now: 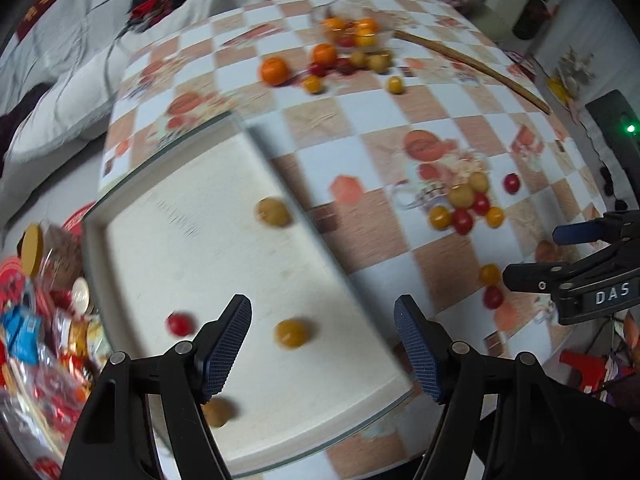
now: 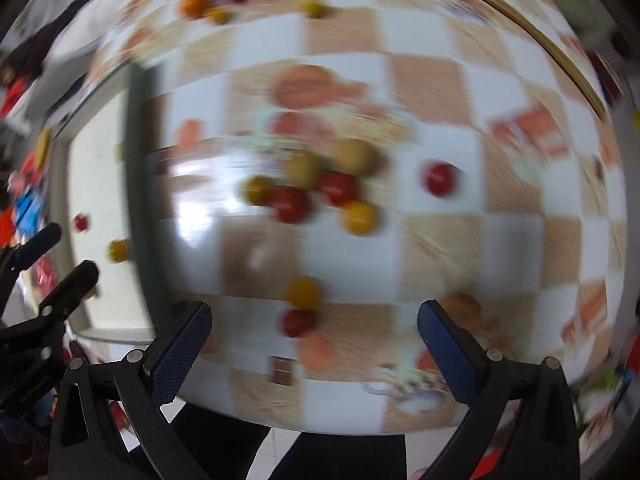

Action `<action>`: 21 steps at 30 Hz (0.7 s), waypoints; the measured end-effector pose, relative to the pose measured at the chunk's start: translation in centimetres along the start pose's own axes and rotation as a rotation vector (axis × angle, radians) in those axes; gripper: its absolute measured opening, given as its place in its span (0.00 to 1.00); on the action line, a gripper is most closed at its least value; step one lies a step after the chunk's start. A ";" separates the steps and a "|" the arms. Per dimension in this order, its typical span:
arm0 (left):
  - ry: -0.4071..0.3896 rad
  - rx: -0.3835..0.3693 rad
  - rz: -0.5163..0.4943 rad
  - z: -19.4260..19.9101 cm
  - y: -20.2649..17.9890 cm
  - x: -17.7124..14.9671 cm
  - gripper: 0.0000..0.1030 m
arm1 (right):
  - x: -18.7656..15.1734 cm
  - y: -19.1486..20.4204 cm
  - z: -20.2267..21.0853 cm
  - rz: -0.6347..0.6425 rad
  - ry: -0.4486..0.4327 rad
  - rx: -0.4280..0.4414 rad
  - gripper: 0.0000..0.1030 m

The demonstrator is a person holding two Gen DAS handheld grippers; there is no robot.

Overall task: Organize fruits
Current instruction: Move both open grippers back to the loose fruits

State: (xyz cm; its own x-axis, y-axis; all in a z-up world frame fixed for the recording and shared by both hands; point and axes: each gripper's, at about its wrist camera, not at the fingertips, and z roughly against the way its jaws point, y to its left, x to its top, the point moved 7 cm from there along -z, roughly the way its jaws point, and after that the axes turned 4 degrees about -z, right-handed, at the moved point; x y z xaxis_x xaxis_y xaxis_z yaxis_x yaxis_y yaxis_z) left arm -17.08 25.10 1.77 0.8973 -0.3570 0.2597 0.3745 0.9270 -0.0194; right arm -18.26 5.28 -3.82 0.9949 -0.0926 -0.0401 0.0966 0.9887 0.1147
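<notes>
Red, yellow and orange fruits [image 1: 464, 204] lie on a peach-and-white checked tablecloth [image 1: 332, 160] beside a cream tray [image 1: 224, 264].

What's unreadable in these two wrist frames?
- Right wrist view: motion blur throughout; the fruit cluster shows only as coloured blobs, types unclear.
- Left wrist view: brownish fruit on the white tray is partly hidden by the left gripper finger.
- Left wrist view: far fruit pile is small and blurred; its container is unclear.
- Left wrist view: right gripper is cut off by the frame edge.
</notes>
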 end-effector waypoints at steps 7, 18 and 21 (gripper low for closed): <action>0.021 -0.027 -0.109 -3.1 -5.5 3.0 0.73 | -0.2 -4.5 -0.4 -0.096 -0.001 -0.022 1.00; 0.080 0.010 -0.074 -7.9 -6.2 3.2 0.73 | 0.8 -7.8 -1.9 -0.098 -0.018 -0.062 1.00; 0.077 0.012 -0.059 -8.3 -6.2 3.7 0.73 | 2.1 -8.1 -1.9 -0.075 -0.049 -0.079 1.00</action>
State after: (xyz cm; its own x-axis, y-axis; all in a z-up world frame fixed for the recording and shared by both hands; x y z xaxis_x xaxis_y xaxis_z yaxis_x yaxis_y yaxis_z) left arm -14.14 17.07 -5.16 0.8891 -0.4188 0.1849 0.4252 0.9051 0.0055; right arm -17.02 -2.67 -6.74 0.9854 -0.1704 0.0030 0.1702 0.9848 0.0346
